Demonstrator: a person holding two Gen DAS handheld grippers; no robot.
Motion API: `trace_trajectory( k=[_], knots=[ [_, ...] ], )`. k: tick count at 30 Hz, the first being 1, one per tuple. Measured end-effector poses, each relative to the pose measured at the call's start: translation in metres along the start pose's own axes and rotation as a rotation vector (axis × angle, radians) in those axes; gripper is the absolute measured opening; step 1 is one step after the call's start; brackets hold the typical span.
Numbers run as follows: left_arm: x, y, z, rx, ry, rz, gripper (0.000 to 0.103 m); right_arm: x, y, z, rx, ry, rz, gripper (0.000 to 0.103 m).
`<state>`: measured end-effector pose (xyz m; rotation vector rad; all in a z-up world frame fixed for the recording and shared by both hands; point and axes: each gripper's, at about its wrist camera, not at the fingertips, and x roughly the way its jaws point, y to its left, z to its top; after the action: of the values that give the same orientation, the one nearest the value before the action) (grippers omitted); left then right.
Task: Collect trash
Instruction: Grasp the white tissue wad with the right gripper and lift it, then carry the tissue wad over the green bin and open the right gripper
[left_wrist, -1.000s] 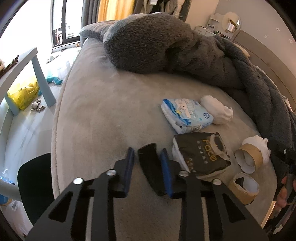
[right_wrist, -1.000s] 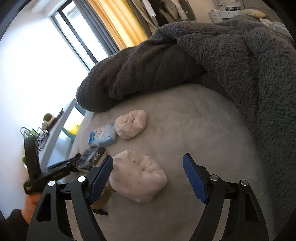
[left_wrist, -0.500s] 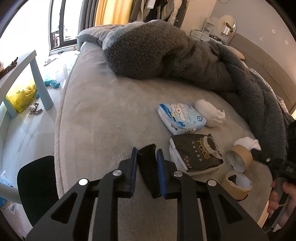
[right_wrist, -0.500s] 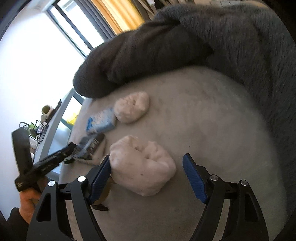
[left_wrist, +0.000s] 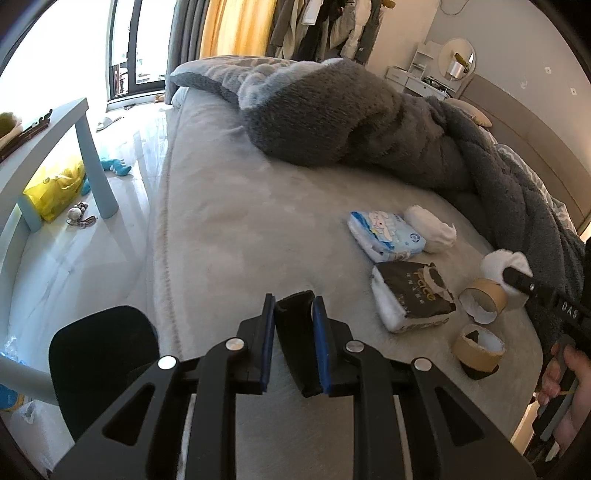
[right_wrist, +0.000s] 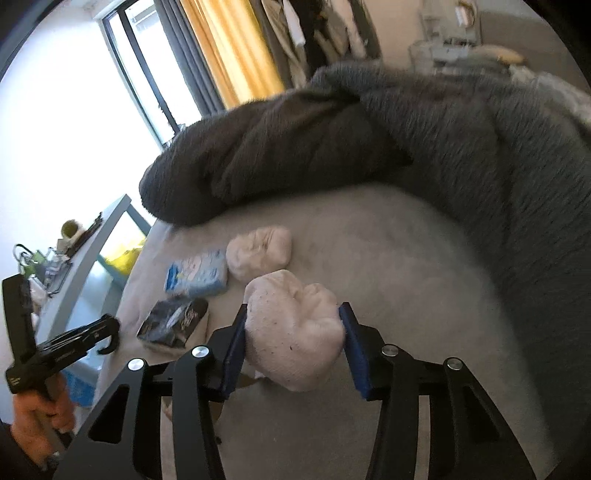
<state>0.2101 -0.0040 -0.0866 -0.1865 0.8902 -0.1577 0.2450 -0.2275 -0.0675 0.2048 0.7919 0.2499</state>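
Lying on bed (left_wrist: 240, 229): two tape rolls (left_wrist: 480, 299), two packs (left_wrist: 386, 236).

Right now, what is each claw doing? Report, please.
Left claw shut on black flat piece. Right claw shut on white wad. Two tape rolls remain on the bed. Nothing blocking.

The bed (left_wrist: 229, 236) lies bare across its window-side half, from the edge beside the floor up to the grey blanket (left_wrist: 332, 122), so a gripper has open passage there. The blanket heaps along the far side and curves down the headboard side, walling off that flank. Clutter crowds the near corner: a blue tissue pack (left_wrist: 386, 234) touching a white wad (left_wrist: 430, 228), a black tissue pack (left_wrist: 413, 295) just beside it, and two tape rolls (left_wrist: 482, 299) near the bed edge, with only narrow gaps between them.
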Motion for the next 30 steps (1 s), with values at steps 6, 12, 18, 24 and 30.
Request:
trace_trajectory(
  k=[6, 12, 18, 24, 30],
  knots=[
    [-0.010, 0.014, -0.002, -0.009, -0.007, 0.000, 0.022, -0.003, 0.017, 0.003, -0.026, -0.038, 0.017, 0.049],
    [-0.021, 0.030, -0.005, -0.026, -0.016, 0.003, 0.021, 0.001, 0.046, 0.002, -0.051, -0.034, 0.059, 0.049],
    [-0.032, 0.045, -0.010, -0.032, -0.022, 0.010, 0.021, -0.001, 0.070, 0.001, -0.066, -0.048, 0.084, 0.049],
    [-0.043, 0.068, -0.015, -0.042, -0.029, 0.024, 0.021, -0.005, 0.101, 0.003, -0.091, -0.071, 0.116, 0.049],
    [-0.052, 0.095, -0.022, -0.063, -0.027, 0.047, 0.021, 0.004, 0.132, 0.001, -0.121, -0.054, 0.151, 0.049]
  ],
)
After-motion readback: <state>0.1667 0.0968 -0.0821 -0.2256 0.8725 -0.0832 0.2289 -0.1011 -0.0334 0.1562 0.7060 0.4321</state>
